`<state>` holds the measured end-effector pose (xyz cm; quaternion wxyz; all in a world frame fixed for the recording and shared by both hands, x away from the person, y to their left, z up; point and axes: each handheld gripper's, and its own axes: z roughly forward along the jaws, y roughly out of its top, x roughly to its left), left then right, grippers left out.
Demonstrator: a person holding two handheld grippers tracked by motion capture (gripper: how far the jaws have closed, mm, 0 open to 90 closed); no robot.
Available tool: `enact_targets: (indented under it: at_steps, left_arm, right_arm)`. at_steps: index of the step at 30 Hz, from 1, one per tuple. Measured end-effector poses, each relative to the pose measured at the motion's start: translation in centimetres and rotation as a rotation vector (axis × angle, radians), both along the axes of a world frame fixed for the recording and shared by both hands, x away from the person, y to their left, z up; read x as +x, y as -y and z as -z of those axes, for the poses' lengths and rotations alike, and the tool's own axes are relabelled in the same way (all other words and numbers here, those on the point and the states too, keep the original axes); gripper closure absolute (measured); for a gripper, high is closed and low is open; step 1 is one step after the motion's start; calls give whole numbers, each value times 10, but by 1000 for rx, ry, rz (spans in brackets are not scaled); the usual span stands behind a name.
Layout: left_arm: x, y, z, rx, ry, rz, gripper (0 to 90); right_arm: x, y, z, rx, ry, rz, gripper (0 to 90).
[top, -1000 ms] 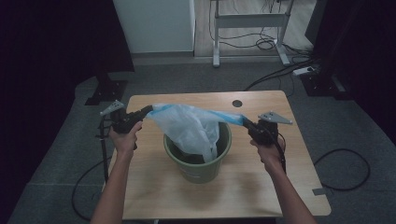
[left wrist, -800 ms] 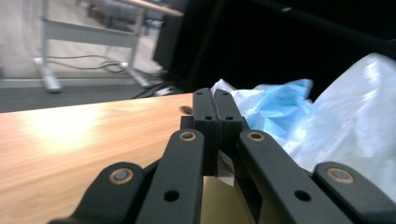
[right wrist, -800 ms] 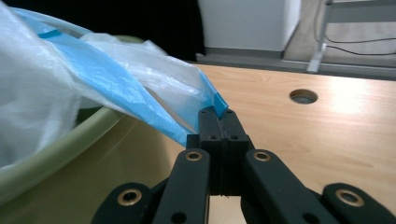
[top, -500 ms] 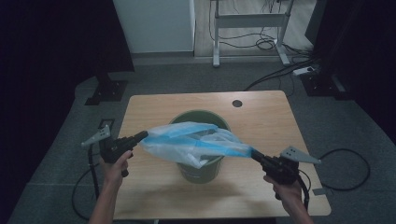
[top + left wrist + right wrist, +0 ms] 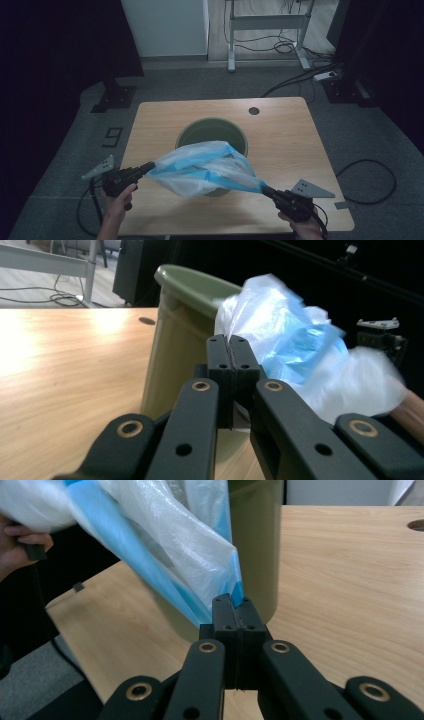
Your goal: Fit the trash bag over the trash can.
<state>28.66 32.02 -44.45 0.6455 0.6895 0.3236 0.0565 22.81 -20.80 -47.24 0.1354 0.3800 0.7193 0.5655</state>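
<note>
A blue and clear plastic bag [image 5: 205, 167] hangs stretched between my two grippers, over the near rim of a green bin [image 5: 212, 132] on the wooden table [image 5: 285, 135]. My left gripper [image 5: 149, 167] is shut on the bag's left edge, at the table's near left. My right gripper [image 5: 265, 189] is shut on the bag's right edge, near the front right. In the left gripper view the jaws [image 5: 231, 352] pinch the bag [image 5: 295, 347] beside the bin [image 5: 185, 330]. In the right gripper view the jaws [image 5: 234, 605] clamp the blue edge [image 5: 165, 555] in front of the bin [image 5: 255, 545].
A round cable hole [image 5: 254, 110] lies at the table's far right. Cables [image 5: 367, 175] trail on the grey floor to the right. A white cabinet [image 5: 165, 25] and a metal stand [image 5: 265, 30] are behind the table. Dark screens flank both sides.
Both grippers have pulled the bag toward the table's near edge and lower, off the bin's opening. The bag now hangs over the bin's near side.
</note>
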Motion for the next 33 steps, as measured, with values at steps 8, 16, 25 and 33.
enact_targets:
  at_steps: [8, 16, 25, 33]
  left_arm:
    - [16, 10, 5, 38, -51, -61, 858]
    - [-1, 16, -37, 107, 19, -32, 323]
    - [5, 14, -53, 127, 1, 15, 112]
    - [11, 23, -52, 119, 13, 74, 98]
  right_arm:
    - [21, 0, 8, -67, -4, 87, 890]
    - [14, 4, -15, -9, 42, 67, 546]
    - [38, -3, -52, 27, 74, 36, 466]
    - [76, -18, -48, -2, 16, -24, 524]
